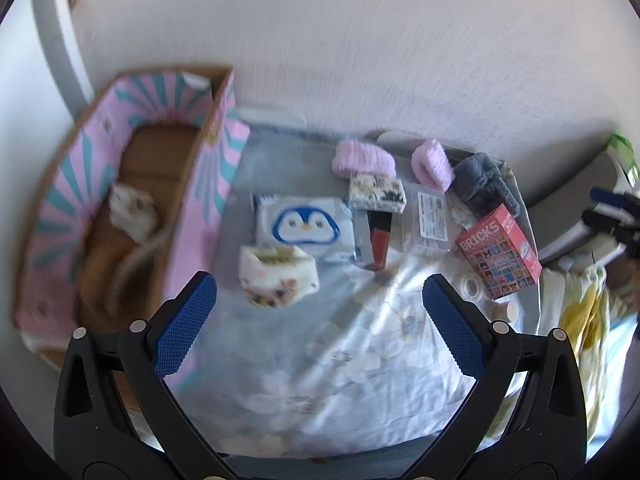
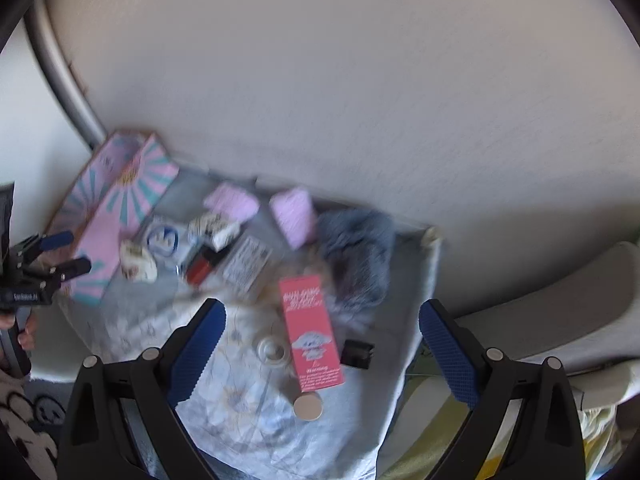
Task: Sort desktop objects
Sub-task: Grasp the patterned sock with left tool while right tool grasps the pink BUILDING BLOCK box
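A pink cardboard box [image 1: 192,216] stands at the left with soft items inside; it also shows in the right wrist view [image 2: 120,208]. On the floral cloth [image 1: 340,360] lie a penguin tissue pack [image 1: 304,224], a white printed pouch [image 1: 280,276], two pink fluffy rolls [image 1: 362,158], a grey fluffy item [image 1: 484,184] and a red BRICKS box [image 1: 500,256], which also shows in the right wrist view [image 2: 312,332]. My left gripper [image 1: 320,320] is open and empty above the cloth. My right gripper [image 2: 320,352] is open and empty above the BRICKS box.
A red-and-black tube pack [image 1: 378,240], a clear label pack [image 1: 430,216], a tape roll [image 2: 272,350], a small black item [image 2: 357,354] and a round beige cap [image 2: 308,407] lie on the cloth. A white wall [image 1: 360,40] stands behind.
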Demonstrator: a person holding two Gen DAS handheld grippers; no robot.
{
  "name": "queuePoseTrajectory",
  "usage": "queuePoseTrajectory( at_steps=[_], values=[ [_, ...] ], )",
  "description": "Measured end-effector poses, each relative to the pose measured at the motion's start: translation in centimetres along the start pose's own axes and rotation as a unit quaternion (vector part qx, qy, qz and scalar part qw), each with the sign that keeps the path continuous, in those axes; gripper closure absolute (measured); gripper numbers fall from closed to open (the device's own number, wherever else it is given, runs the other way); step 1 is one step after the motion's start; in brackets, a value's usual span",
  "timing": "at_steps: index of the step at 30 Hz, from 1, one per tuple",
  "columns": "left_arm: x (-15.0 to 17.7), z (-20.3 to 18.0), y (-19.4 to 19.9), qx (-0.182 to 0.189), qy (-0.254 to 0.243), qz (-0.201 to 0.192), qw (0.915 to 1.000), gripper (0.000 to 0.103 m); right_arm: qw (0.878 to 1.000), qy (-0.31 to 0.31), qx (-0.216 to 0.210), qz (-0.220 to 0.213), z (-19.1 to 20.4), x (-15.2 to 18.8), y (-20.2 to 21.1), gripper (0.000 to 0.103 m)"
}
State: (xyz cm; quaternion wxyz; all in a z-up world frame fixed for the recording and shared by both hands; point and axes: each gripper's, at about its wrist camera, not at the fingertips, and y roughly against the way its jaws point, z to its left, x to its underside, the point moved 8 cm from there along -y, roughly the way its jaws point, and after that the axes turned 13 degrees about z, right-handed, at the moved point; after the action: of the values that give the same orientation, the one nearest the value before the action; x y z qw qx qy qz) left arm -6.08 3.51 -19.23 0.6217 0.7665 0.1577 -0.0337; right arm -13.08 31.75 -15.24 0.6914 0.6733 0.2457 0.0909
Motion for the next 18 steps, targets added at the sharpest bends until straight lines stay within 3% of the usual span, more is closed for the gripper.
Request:
queuePoseTrajectory(
  at_steps=[5,10,18],
  values=[
    [0.7,-0.4,-3.6,-0.03,0.025,-0.007,0.9992,0.001,1.0,0.012,-0.005,0.024,-0.1,0.9,-3.5,0.006],
    [0.2,1.1,-7.8,-0.074,0.061,-0.006,0.9954,0.008,0.999,0.003,-0.016,0.048,-1.2,1.8,-6.4,0.007],
    [-0.1,3.9,-10.7,-0.109,0.098,0.003,0.9892,0.012,0.996,0.03,-0.021,0.078,-1.0,2.4,-9.9,0.013]
  ],
)
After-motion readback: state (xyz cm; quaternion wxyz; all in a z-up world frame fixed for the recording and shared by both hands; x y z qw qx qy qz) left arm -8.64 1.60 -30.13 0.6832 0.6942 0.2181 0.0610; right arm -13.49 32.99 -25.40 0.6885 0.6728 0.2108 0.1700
